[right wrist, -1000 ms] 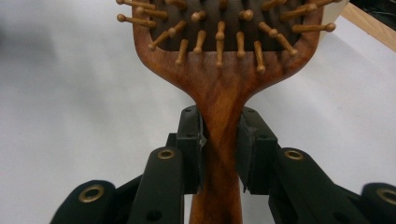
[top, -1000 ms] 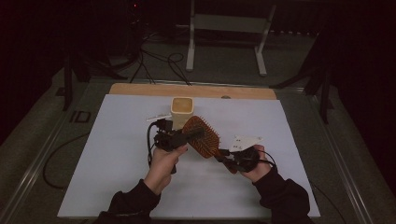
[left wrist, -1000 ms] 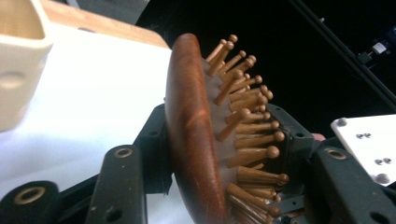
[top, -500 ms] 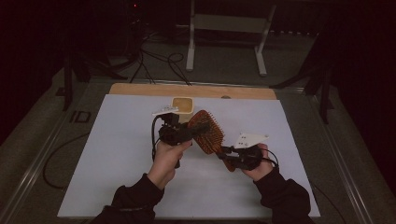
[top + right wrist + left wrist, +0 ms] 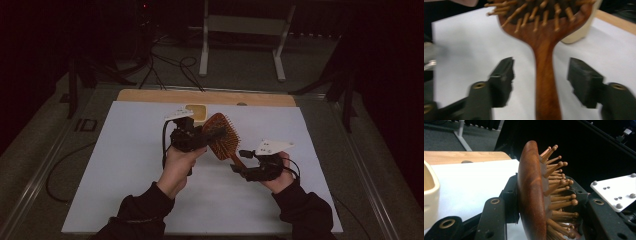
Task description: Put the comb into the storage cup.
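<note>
A wooden paddle hairbrush (image 5: 223, 136) with peg bristles is held above the white table. My left gripper (image 5: 210, 135) is shut on its head; in the left gripper view the head (image 5: 531, 195) stands edge-on between the jaws, back against the left one and bristles toward the right one. My right gripper (image 5: 240, 164) is at the handle end. In the right gripper view its jaws stand open on either side of the handle (image 5: 546, 82) without touching it.
A cream container (image 5: 196, 112) stands near the table's far edge, just behind the left gripper; it also shows in the gripper views (image 5: 429, 195) (image 5: 579, 32). A wooden board (image 5: 150, 95) runs along the far side of the white sheet (image 5: 125, 165).
The left gripper has carried the brush head a little farther from the person and turned it. The right gripper stays by the handle end.
</note>
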The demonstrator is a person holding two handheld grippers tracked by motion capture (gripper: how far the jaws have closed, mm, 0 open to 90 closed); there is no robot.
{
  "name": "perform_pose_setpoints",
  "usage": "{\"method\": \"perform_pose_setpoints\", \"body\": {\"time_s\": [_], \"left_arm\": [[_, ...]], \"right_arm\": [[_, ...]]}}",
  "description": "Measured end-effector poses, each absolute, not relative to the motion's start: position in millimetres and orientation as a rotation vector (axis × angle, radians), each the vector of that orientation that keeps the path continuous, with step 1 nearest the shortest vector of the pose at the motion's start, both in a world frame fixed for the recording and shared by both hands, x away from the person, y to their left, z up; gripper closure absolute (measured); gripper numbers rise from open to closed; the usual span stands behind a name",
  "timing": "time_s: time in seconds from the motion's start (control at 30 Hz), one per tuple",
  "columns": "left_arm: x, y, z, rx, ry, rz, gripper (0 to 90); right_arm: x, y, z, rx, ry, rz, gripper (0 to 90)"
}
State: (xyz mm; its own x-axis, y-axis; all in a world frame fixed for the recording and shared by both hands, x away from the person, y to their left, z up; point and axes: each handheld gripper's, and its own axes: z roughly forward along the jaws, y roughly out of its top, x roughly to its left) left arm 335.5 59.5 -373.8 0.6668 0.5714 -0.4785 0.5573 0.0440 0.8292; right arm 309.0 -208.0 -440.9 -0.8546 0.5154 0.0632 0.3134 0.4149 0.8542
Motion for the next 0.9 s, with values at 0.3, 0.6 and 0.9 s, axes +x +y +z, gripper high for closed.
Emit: {"method": "perform_pose_setpoints", "body": {"time_s": [0.3,0.6,0.9], "left_arm": [[337.8,71.2,-359.0,1.600,0.947,0.070,54.9],[345.8,83.6,-341.1,1.571,0.955,0.112,54.9],[354.5,97.1,-327.0,1.568,0.971,0.165,55.0]], "right_arm": [[305.7,-208.8,-446.1,0.720,2.483,1.430,11.4],[298.2,-213.3,-454.9,0.684,2.450,1.380,9.6],[290.6,-227.3,-460.8,0.709,2.431,1.398,9.3]]}}
